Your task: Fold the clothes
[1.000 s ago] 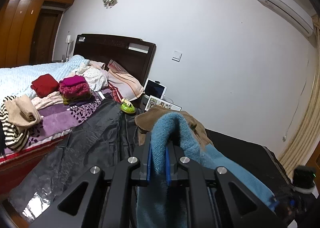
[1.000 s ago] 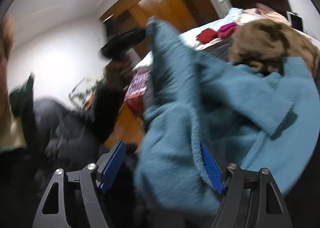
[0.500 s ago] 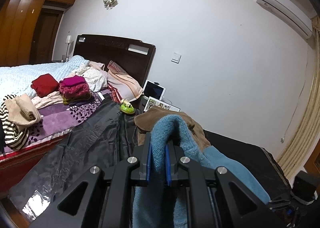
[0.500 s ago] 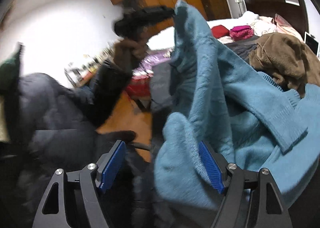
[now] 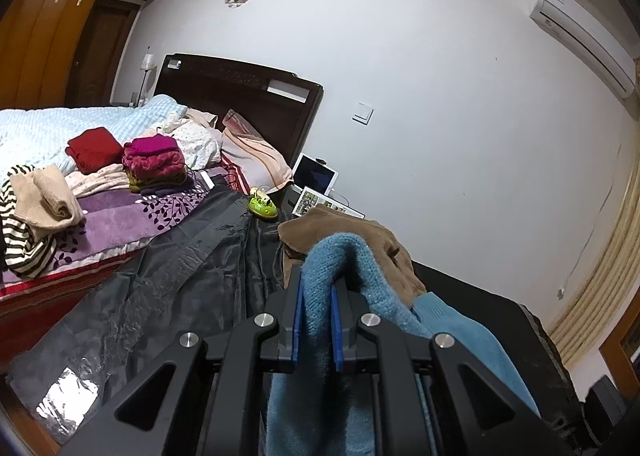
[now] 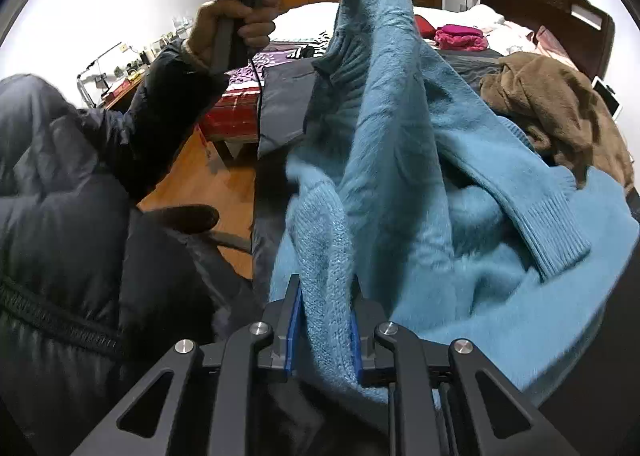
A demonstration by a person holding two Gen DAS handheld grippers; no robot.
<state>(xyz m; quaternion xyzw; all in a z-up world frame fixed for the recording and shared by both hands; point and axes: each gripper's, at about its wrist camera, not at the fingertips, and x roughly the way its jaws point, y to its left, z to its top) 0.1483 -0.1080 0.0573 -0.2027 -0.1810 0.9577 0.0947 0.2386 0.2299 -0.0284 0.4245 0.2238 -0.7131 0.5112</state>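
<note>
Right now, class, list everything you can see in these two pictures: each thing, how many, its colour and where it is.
sweater: one, blue, lifted over the dark sheet, pinched at two spots
brown garment: one, crumpled beyond the sweater
dark sheet: one, black, spread beside the bed
bed: one, pale blue cover, dark headboard
folded clothes: a pile, red, magenta, cream, striped, on the bed
tablet: one, white, by the headboard
green toy: one, at the sheet's far edge
air conditioner: one, white, high on the wall
wardrobe: one, brown, far wall
left gripper: black, shut on the sweater
right gripper: black, just closed on the sweater's edge
</note>
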